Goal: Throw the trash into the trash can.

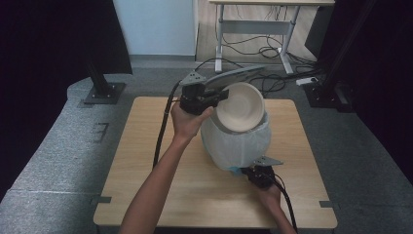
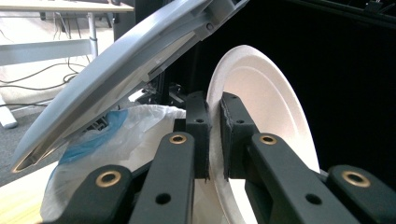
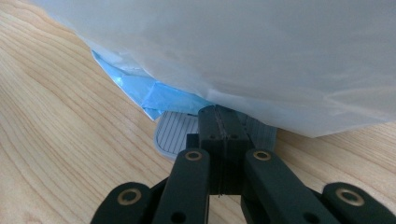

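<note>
Square light wooden desk (image 1: 146, 185) on grey carpeted floor (image 1: 53, 146); standing on it near the far right, a pedal bin lined with a white plastic bag (image 1: 236, 144), its grey ribbed foot pedal (image 3: 175, 135) low over the wood at the near side

Lab recording bay. Black curtains (image 1: 58, 34), rig stands (image 1: 100, 83) bolted either side. Far desk (image 1: 258, 19) with loose cables (image 1: 272, 48).
</note>
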{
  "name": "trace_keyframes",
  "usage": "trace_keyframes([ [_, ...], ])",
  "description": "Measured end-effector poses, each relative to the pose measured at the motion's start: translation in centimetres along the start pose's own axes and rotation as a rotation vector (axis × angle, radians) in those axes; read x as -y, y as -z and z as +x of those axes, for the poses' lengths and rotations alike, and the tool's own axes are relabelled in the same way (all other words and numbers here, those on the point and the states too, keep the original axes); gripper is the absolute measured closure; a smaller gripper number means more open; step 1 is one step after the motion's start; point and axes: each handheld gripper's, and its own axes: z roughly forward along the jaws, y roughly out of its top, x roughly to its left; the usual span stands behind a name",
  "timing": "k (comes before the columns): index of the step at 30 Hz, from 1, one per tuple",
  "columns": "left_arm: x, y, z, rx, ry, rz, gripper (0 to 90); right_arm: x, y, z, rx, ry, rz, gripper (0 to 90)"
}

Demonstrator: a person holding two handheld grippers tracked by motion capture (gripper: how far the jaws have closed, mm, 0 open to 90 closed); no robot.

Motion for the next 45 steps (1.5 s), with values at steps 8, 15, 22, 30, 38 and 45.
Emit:
trace_keyframes([
  [8, 0.1, -0.5, 0.4, -0.02, 0.012, 0.001, 83.6, 0.0, 0.0, 0.0, -0.001, 0.0, 0.0, 89.1],
  [15, 0.2, -0.7, 0.6, -0.055, -0.008, 0.013, 83.6, 0.0, 0.0, 0.0, -0.003, -0.002, 0.001, 89.1],
  [22, 0.4, -1.3, 0.7, -0.073, -0.024, 0.019, 83.5, 0.0, 0.0, 0.0, -0.001, 0.0, 0.0, 89.1],
  [30, 0.8, -2.3, 0.8, -0.099, -0.032, 0.025, 83.4, 0.0, 0.0, 0.0, -0.002, -0.001, 0.0, 89.1],
  [38, 1.4, -2.9, 1.3, -0.127, -0.031, 0.037, 83.4, 0.0, 0.0, 0.0, -0.001, 0.001, 0.0, 89.1],
  [45, 1.4, -2.8, 1.8, -0.145, -0.018, 0.037, 83.3, 0.0, 0.0, 0.0, -0.002, 0.002, 0.0, 89.1],
])
